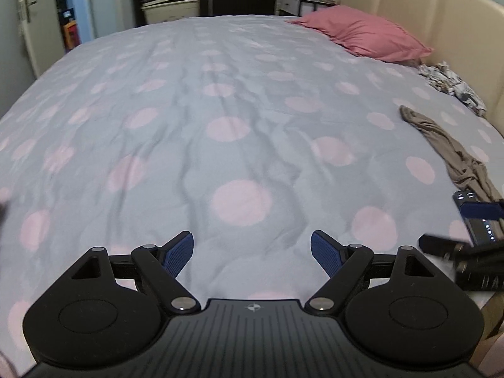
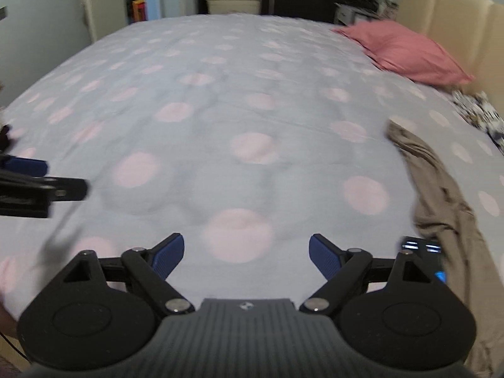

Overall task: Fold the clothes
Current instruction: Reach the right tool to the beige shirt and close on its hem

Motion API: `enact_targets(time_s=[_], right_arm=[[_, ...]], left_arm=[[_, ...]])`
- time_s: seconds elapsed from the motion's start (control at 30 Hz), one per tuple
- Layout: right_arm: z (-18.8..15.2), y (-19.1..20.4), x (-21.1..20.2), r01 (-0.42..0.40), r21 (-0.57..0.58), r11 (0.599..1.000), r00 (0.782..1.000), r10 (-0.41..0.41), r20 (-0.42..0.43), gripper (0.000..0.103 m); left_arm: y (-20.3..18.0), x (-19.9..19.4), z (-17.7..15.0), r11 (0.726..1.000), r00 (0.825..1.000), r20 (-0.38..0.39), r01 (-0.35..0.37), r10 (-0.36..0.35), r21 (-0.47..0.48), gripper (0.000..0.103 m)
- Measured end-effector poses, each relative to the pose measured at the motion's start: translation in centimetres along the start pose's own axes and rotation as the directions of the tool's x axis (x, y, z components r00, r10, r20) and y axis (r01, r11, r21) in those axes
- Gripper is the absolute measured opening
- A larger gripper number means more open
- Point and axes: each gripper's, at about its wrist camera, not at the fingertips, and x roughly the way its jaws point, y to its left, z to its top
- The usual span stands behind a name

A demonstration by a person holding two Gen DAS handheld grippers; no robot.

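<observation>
Grippers first: both the left gripper (image 1: 252,253) and the right gripper (image 2: 246,253) have their blue ribbed pads spread wide with nothing between them, hovering over the pale grey bedspread with big pink dots (image 1: 220,110).

The thing to fold looks like the crumpled tan garment of thin, clingy fabric (image 2: 441,195), strung out in a long rumpled strip near the bed's right edge, well off to the right of both claws. A second bundle, white with a dark print (image 1: 450,82), sits further back by the cream padded headboard (image 1: 441,6), near the dusty-pink pillow (image 1: 365,34).

What could go wrong, I reckon: that tan fabric looks slinky and twisted, so a pinch might catch one layer and drag it into a rope. The soft, wrinkly quilt could get nipped along with it. There's also a dark phone-like device with a lit screen (image 2: 422,247) just beside the garment, easy to knock.
</observation>
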Motion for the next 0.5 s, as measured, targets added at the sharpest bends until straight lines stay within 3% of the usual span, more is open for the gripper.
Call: enact_targets(time_s=[0.17,0.23,0.37,0.5], right_arm=[[1.3,-8.4,1.4,0.092,0.056,0.994,0.995,-0.090,-0.050,0.073],[1.6,-11.8,1.9,0.145,0.051,0.988,0.988,-0.142,-0.069,0.064],[1.8,-18.4,3.0,0.254,0.084,0.964,0.964,-0.244,-0.106,0.063],[0.9,-23.6,4.2,0.307,0.121,0.944,0.947,-0.291,-0.133,0.064]], left_arm=[[-3.1,2.4,2.3,0.995,0.996,-0.013,0.085,-0.085,0.047,0.075],[-4.6,3.4,3.3,0.991,0.994,-0.018,0.111,-0.110,0.075,0.074],[-7.7,5.5,5.0,0.980,0.987,-0.036,0.157,-0.154,0.123,0.074],[-10.6,7.4,6.3,0.965,0.978,-0.061,0.209,-0.202,0.159,0.069]])
